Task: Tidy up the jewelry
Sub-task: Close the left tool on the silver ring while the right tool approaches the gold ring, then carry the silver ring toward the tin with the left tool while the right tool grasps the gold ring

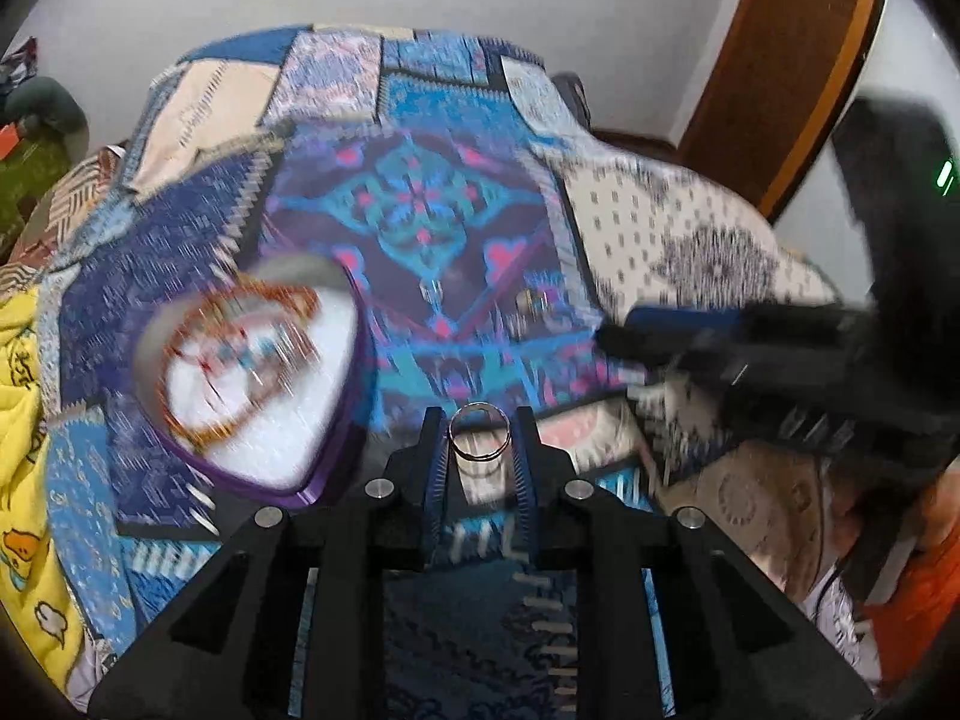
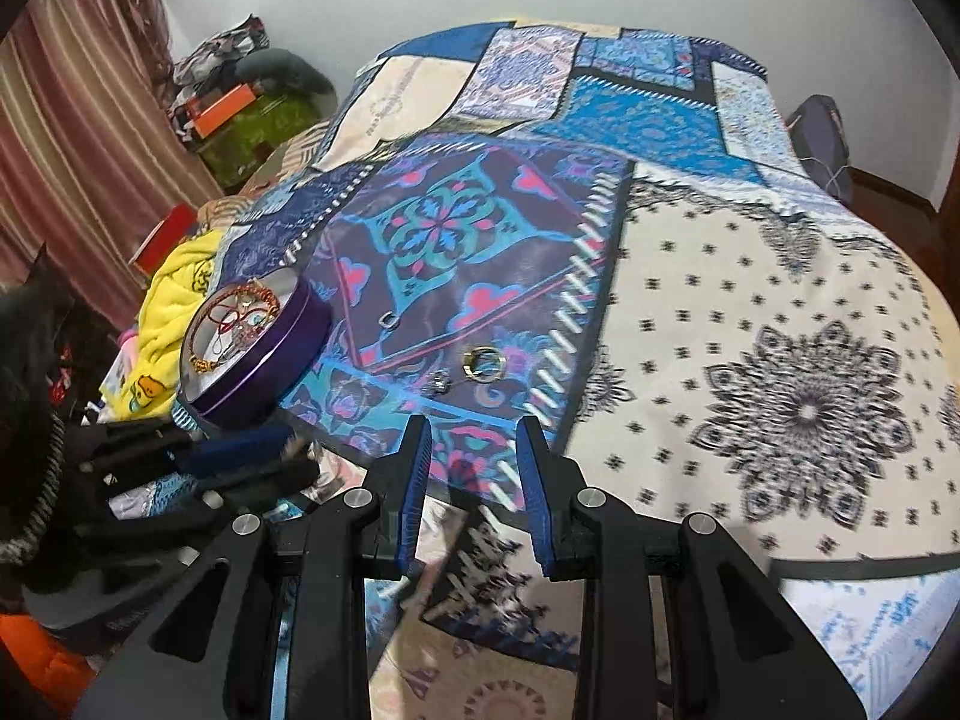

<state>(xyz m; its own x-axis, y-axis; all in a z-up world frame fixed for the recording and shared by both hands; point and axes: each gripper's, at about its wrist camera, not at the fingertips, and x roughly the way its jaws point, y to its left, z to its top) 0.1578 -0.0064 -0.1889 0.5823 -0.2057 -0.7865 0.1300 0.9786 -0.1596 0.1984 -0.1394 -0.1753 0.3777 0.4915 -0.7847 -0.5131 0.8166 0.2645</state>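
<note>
My left gripper point(image 1: 480, 420) is shut on a thin silver ring point(image 1: 480, 432), held upright between the blue pads above the bed. A purple heart-shaped tin point(image 1: 264, 384) with bead bracelets in it lies to its left; it also shows in the right wrist view point(image 2: 252, 354). My right gripper point(image 2: 475, 429) is open and empty above the quilt. Ahead of it lie a gold ring point(image 2: 483, 363), a small silver piece point(image 2: 441, 383) and a small silver ring point(image 2: 389, 319). The left gripper point(image 2: 240, 450) shows at the left of that view.
A patchwork quilt point(image 2: 750, 312) covers the bed. A yellow blanket point(image 2: 174, 300) lies at the left edge. Striped curtains point(image 2: 72, 138) and a pile of clutter point(image 2: 240, 102) stand beyond. The right gripper point(image 1: 660, 330) crosses the right of the left view.
</note>
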